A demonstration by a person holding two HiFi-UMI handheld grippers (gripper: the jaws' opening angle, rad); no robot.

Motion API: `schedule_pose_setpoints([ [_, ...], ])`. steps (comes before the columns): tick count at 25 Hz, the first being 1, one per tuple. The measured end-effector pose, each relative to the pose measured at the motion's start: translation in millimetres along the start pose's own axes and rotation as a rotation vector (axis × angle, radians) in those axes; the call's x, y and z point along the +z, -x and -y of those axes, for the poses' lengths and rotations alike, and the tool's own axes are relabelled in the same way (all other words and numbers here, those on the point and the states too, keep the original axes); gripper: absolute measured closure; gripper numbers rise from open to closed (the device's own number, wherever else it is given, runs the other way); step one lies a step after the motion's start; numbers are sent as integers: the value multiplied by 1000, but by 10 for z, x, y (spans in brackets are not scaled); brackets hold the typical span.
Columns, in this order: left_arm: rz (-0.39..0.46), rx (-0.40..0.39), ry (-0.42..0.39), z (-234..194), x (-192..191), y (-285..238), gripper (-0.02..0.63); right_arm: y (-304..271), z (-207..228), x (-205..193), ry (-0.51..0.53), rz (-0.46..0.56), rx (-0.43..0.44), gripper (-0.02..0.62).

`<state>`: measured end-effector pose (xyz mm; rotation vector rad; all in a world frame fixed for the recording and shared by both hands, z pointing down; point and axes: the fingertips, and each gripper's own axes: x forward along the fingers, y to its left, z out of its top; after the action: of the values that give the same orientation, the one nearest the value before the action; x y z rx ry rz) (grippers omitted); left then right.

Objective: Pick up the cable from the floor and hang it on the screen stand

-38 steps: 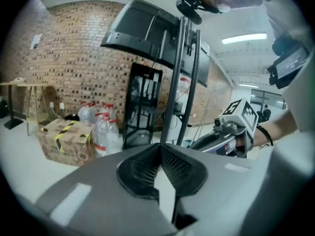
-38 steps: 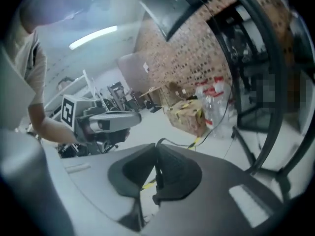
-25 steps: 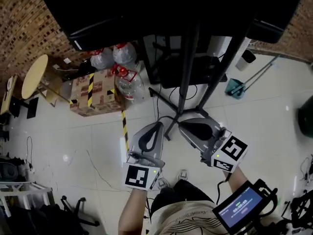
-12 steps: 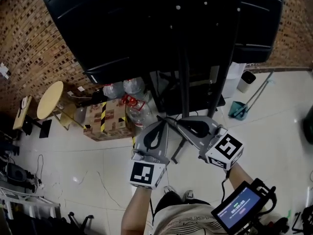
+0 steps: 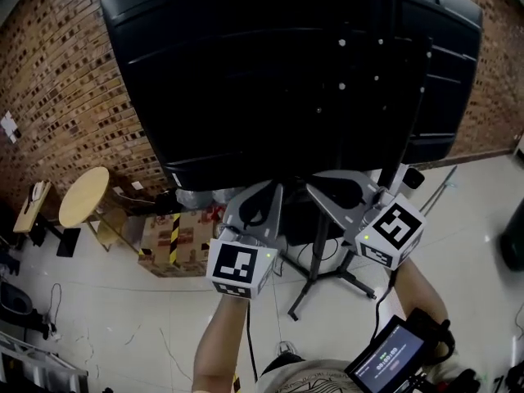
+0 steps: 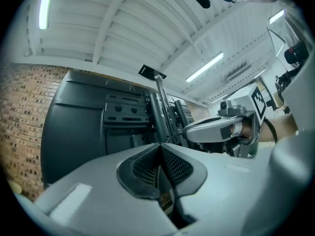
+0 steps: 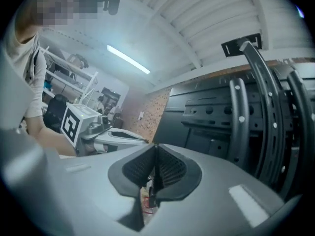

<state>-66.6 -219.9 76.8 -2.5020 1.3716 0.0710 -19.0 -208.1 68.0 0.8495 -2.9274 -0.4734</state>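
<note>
The large black screen (image 5: 286, 80) fills the top of the head view, seen from behind, on its black stand (image 5: 316, 248). Both grippers are held up side by side just under its lower edge. My left gripper (image 5: 275, 188) has its jaws together, and a thin black cable (image 6: 173, 137) leaves its tips (image 6: 160, 146) toward the right gripper (image 6: 216, 129). My right gripper (image 5: 316, 185) is also shut, with a dark strand pinched between its pads (image 7: 155, 151). The stand's curved uprights (image 7: 266, 122) rise just right of it. Most of the cable is hidden.
On the white tiled floor below the screen stand a round wooden stool (image 5: 82, 196) and a cardboard box with yellow-black tape (image 5: 172, 240). A brick wall (image 5: 57, 97) is behind. The stand's legs (image 5: 352, 281) spread under my hands. A small display (image 5: 385, 357) hangs at my right.
Both grippers have risen together from low near the stand's foot to the screen's lower edge, staying close side by side. The head view has tilted up, showing more of the screen.
</note>
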Motion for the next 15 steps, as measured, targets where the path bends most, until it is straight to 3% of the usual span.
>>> schedule_pose_setpoints([
  [3, 54, -26, -34, -222, 264, -180, 586, -178, 181, 232, 91, -11, -18, 571],
  [8, 137, -55, -79, -231, 793, -374, 586, -209, 622, 827, 291, -24, -97, 571],
  [15, 201, -79, -98, 12, 987, -347, 586, -311, 1529, 1660, 577, -172, -252, 572],
])
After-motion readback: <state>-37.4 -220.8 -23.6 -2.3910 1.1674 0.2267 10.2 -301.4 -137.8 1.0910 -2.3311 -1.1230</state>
